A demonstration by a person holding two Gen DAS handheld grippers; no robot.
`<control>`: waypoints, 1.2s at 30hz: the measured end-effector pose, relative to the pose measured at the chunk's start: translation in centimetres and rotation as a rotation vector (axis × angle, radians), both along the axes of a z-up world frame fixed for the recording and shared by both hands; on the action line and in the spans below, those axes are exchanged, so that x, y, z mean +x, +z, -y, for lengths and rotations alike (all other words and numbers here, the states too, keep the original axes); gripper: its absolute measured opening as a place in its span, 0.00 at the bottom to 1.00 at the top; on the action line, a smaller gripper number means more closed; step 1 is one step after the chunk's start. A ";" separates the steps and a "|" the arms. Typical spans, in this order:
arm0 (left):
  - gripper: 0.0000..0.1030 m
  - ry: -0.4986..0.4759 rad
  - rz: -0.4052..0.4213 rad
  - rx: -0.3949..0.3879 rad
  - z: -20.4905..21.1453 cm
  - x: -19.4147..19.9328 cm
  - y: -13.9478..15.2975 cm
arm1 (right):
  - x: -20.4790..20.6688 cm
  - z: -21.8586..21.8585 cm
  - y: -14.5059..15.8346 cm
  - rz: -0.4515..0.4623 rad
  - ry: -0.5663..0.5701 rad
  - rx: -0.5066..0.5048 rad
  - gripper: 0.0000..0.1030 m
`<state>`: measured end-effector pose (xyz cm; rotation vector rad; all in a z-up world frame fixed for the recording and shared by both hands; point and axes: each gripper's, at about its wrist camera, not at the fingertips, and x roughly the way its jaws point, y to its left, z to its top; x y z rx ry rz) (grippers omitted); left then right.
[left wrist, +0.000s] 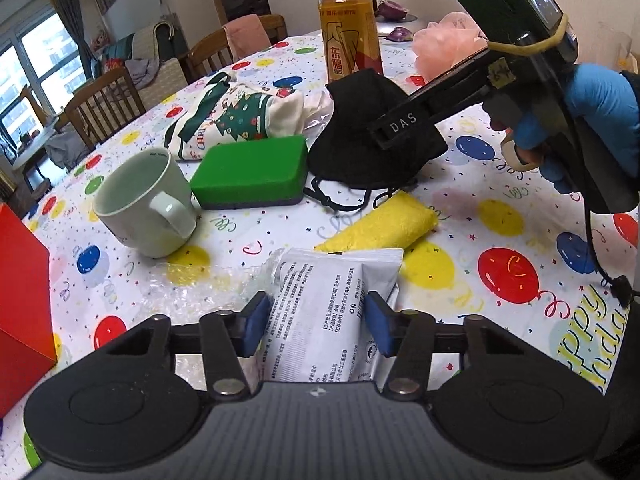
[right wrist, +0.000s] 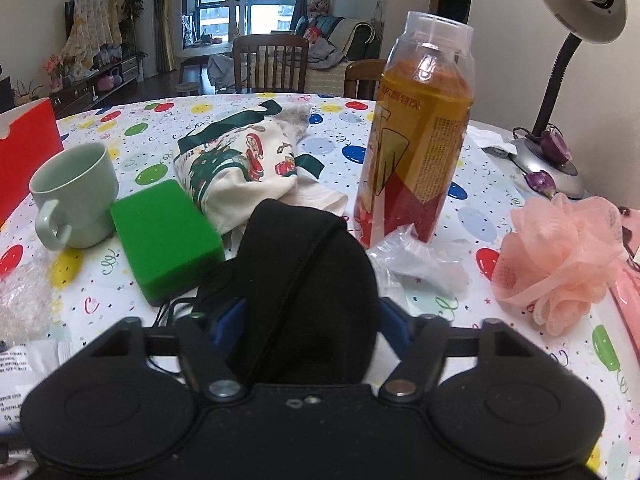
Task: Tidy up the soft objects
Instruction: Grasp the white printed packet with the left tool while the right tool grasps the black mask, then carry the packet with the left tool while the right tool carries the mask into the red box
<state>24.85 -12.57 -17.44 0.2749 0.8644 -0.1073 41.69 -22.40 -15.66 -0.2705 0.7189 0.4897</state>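
Observation:
A white wet-wipe packet (left wrist: 320,312) lies at the near edge of the table. My left gripper (left wrist: 316,320) has its blue pads (left wrist: 256,322) against both of its sides. A black face mask (right wrist: 308,280) stands bunched up between the blue pads (right wrist: 226,322) of my right gripper (right wrist: 310,320), which touch it on both sides. The left wrist view shows that gripper (left wrist: 400,128) on the mask (left wrist: 360,132), held by a blue-gloved hand (left wrist: 596,120). Also on the table are a green sponge (left wrist: 250,172), a yellow cloth (left wrist: 384,220), a Christmas-print cloth bag (right wrist: 240,172) and a pink bath pouf (right wrist: 560,256).
A pale green mug (left wrist: 140,200) stands left of the sponge. A tall drink bottle (right wrist: 420,140) is behind the mask, with a clear wrapper (right wrist: 416,256) at its foot. A red box (left wrist: 20,300) sits far left, bubble wrap (left wrist: 208,288) near it, a desk lamp (right wrist: 560,60) far right.

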 end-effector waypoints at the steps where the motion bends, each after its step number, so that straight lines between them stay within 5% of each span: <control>1: 0.47 -0.003 0.001 0.007 0.1 -0.1 0.0 | -0.1 0.0 0.0 0.001 0.002 0.001 0.51; 10: 0.42 0.015 0.029 -0.008 -0.2 -0.6 1.6 | -1.6 0.4 0.8 0.012 0.031 0.038 0.16; 28: 0.36 0.246 0.116 -0.267 -6.3 -2.4 9.3 | -5.2 3.3 7.5 0.026 0.067 0.242 0.12; 36: 0.36 0.356 0.114 -0.212 -11.6 -4.4 10.2 | -6.5 2.4 8.8 0.023 0.123 0.284 0.12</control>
